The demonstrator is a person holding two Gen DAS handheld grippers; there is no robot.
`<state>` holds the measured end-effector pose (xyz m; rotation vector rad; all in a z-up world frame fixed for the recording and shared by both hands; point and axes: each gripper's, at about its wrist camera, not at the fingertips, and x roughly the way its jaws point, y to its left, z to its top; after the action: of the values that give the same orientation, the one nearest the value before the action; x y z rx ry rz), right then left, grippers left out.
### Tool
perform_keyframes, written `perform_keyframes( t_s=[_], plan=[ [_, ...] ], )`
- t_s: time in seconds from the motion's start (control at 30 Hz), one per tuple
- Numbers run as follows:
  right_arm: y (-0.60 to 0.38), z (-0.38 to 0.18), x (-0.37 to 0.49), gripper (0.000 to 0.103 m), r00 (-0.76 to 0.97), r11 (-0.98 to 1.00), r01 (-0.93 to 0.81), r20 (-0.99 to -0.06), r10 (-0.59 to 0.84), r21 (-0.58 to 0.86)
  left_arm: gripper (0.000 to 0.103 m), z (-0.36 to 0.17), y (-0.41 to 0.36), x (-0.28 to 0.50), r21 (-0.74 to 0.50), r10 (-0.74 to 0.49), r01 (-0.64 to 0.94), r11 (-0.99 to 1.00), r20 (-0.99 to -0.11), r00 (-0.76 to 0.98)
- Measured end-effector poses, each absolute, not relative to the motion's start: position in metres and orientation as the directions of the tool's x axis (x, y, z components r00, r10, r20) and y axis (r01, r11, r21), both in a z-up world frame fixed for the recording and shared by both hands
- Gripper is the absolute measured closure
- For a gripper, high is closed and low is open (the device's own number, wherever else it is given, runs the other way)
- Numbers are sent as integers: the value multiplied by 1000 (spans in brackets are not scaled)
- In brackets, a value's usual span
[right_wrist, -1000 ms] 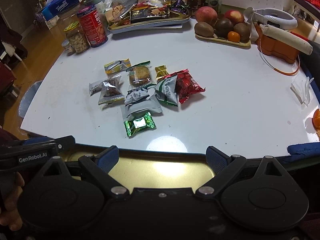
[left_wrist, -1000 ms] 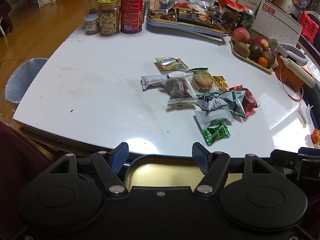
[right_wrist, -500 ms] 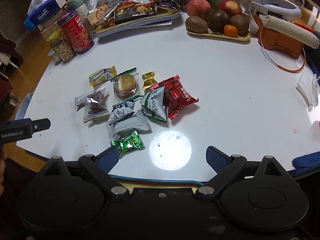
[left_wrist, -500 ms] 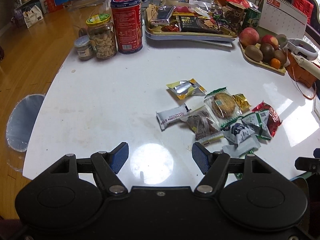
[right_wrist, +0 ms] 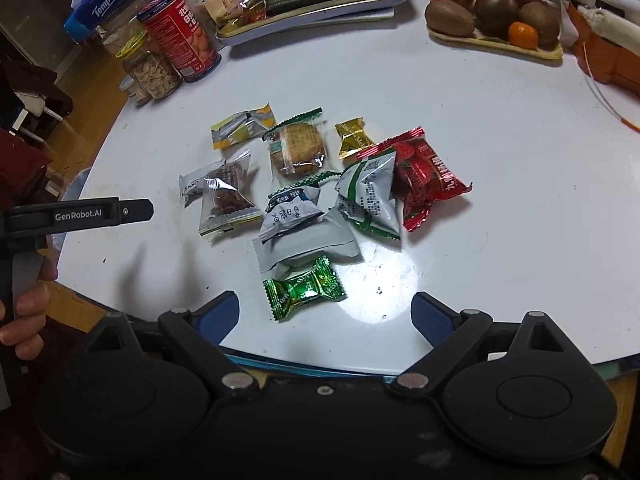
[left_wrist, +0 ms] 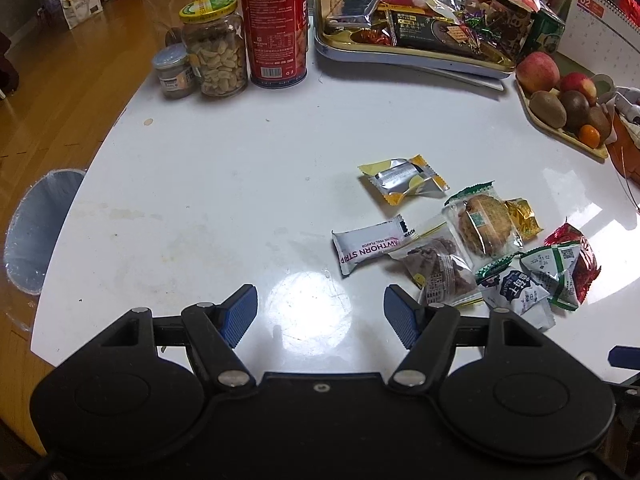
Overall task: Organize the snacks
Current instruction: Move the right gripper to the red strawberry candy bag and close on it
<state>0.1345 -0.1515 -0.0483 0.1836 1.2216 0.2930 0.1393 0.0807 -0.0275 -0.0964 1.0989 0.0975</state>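
A white snack bar wrapper (left_wrist: 370, 245) in the snack pile on the table reads "WTHORN STRIP", its first letters hidden under a neighbouring packet. At the table's far left edge the red tin (left_wrist: 277, 24) carries "WEIYUSEN" around its top rim, and beyond it a blue tissue pack (right_wrist: 105, 0) reads "Tempo". The black arm of the left gripper (right_wrist: 80, 214) is marked "GenRobot.AI", and the desk calendar (left_wrist: 600, 12) at the far right corner shows "02" on a red tab.
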Motion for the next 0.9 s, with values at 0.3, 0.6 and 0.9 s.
perform_keyframes(
  t_s=[0.3, 0.6, 0.9],
  plan=[
    [-181, -62, 177, 6, 229, 875, 224, -896, 381, 430, 32, -20, 100, 143, -113, -7, -203, 973, -888, 460],
    [-166, -40, 225, 14, 370, 975, 14, -907, 203, 224, 32, -26, 105, 146, -134, -28, -222, 966, -904, 427],
    [-173, -66, 257, 29, 328, 987, -9, -932, 152, 158, 32, -29, 92, 147, -111, -29, -175, 978, -909, 415]
  ],
)
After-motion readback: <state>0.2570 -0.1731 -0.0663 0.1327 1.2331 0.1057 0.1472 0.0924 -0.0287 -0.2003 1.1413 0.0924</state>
